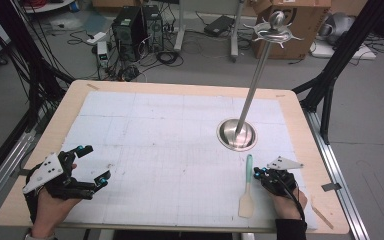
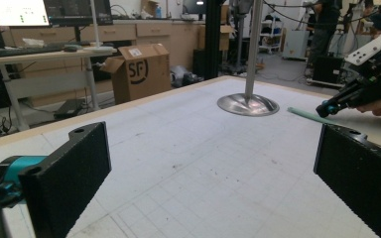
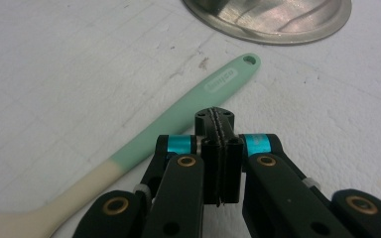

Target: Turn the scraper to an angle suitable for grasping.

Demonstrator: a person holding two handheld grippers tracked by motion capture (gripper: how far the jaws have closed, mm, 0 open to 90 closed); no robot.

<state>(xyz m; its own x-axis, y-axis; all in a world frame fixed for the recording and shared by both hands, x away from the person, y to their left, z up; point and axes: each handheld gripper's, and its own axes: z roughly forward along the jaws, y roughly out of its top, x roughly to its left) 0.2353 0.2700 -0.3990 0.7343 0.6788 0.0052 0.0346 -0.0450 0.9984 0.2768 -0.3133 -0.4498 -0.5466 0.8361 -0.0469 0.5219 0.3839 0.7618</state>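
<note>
The mint-handled spatula [image 1: 247, 187] lies flat on the white table [image 1: 155, 145], its cream blade toward the person, its handle end near the steel stand base [image 1: 237, 135]. The right gripper [image 1: 261, 173] sits just beside the handle, fingers clenched on nothing. The left gripper [image 1: 94, 167] rests well apart, fingers released wide.

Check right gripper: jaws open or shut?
Shut. The right gripper has its jaws pressed together, nothing between them, beside the spatula.
</note>
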